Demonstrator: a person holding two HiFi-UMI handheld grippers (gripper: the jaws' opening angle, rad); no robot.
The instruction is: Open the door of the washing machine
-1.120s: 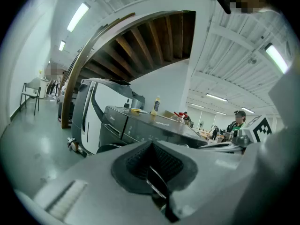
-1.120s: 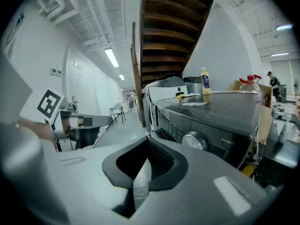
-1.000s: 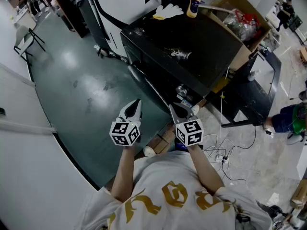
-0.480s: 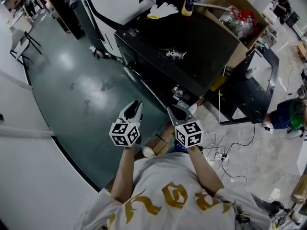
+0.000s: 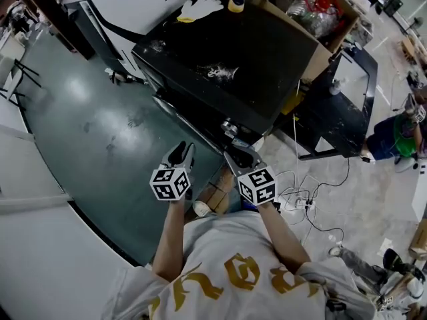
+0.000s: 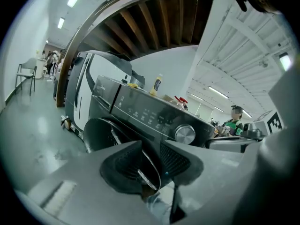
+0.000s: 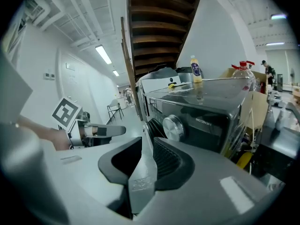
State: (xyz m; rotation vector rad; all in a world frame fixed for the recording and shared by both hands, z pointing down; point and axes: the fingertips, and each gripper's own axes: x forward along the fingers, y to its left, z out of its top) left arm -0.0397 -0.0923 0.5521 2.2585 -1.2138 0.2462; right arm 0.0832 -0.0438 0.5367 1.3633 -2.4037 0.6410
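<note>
Seen from overhead, the washing machine (image 5: 220,65) has slid up-left in view, and the left gripper (image 5: 179,155) and right gripper (image 5: 239,157) hover just short of its front. The left gripper view shows empty jaws a little apart, with the shut door (image 6: 108,130) just beyond. The right gripper view shows narrowly parted, empty jaws level with the machine's dial (image 7: 172,127). I'd lower them to the door's rim before pulling.

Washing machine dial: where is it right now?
In the right gripper view the dial sits on the washing machine's front panel, just above the right tool.
</note>
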